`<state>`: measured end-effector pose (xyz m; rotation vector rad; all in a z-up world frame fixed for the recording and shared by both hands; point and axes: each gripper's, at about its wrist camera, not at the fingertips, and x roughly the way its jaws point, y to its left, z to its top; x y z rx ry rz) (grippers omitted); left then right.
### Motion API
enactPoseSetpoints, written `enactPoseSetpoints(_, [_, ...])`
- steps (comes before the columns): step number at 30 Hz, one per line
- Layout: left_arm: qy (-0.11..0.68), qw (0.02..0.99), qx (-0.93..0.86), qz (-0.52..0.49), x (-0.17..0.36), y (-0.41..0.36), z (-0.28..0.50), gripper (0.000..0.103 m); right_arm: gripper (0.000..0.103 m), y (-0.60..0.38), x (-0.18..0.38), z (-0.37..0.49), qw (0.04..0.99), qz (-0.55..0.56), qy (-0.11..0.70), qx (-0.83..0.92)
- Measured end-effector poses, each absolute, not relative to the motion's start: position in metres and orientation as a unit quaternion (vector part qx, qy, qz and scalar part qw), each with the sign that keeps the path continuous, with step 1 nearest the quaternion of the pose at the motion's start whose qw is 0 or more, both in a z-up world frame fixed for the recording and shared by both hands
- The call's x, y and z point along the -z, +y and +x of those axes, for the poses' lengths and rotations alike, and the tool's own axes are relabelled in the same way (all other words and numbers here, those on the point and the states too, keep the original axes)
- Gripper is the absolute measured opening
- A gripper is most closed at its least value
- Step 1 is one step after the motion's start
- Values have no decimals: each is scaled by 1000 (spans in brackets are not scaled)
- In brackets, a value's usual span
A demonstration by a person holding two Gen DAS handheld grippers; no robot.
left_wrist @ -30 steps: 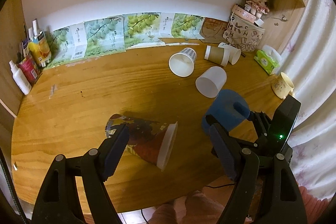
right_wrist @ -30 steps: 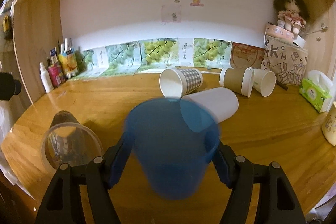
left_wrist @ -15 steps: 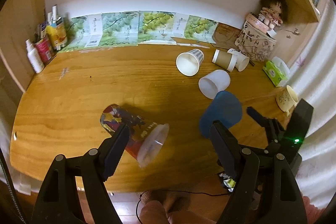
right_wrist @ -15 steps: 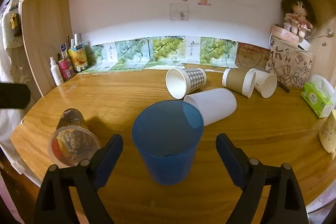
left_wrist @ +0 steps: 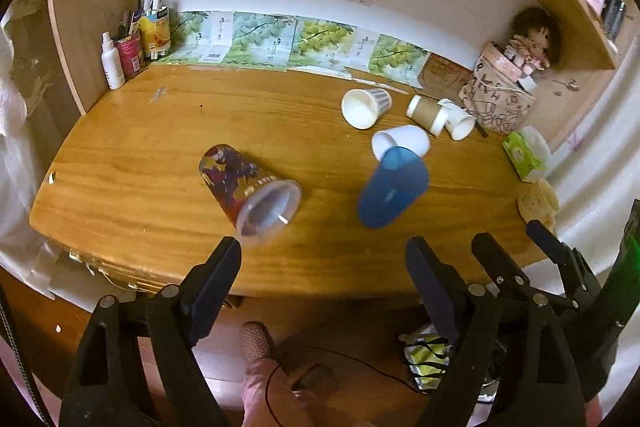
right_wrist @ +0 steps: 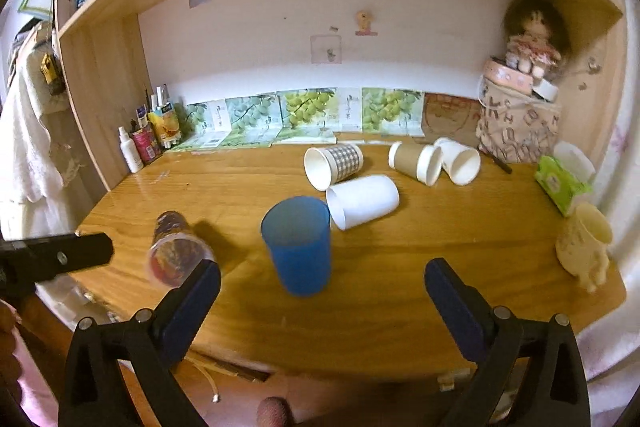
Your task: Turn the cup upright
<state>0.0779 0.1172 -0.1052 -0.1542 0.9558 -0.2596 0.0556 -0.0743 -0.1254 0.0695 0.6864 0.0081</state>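
Left wrist view: the left gripper [left_wrist: 322,265] is hanging off the near edge of the surface [left_wrist: 160,131], its fingers [left_wrist: 218,269] spread wide and gripping nothing. The blue cup [left_wrist: 394,191] is standing mouth up beyond the right finger, apart from both. To the left of the blue cup, the printed cup [left_wrist: 248,189] is lying on its side, its clear mouth pointing at the left finger and just beyond its tip. Behind the blue cup a white cup [left_wrist: 404,143] is lying tipped over, touching or nearly touching it. The right gripper [left_wrist: 516,259] is showing to the right of the blue cup, its fingers apart.

Right wrist view: the right gripper [right_wrist: 322,285] is sitting back from the blue cup [right_wrist: 298,245], fingers [right_wrist: 452,297] wide open and empty. The blue cup is standing upright on the surface [right_wrist: 440,247], centred between the fingers but just beyond their tips, touching neither. The printed cup [right_wrist: 174,249] is lying left of the blue cup, just past the left fingertip. The white cup [right_wrist: 362,201] is lying just behind the blue cup on its right.
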Motion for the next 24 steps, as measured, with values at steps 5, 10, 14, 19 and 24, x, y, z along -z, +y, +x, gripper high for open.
enactPoseSetpoints(5, [441, 887, 121, -71, 89, 109, 52, 87, 102, -80, 102, 23, 936, 61, 348, -11])
enactPoseSetpoints(10, [402, 907, 110, -67, 65, 104, 28, 98, 102, -84, 75, -4, 938, 76, 337, -18])
enactPoseSetpoints(14, [366, 924, 97, -47, 46, 93, 12, 101, 102, -91, 58, -24, 939, 112, 325, -25])
enactPoseSetpoints(19, [320, 945, 61, -26, 29, 89, -2, 102, 102, -89, 49, -44, 946, 106, 304, -20])
enactPoseSetpoints(24, [270, 963, 21, -20, 16, 88, -14, 102, 102, -89, 36, -62, 962, 79, 262, 2])
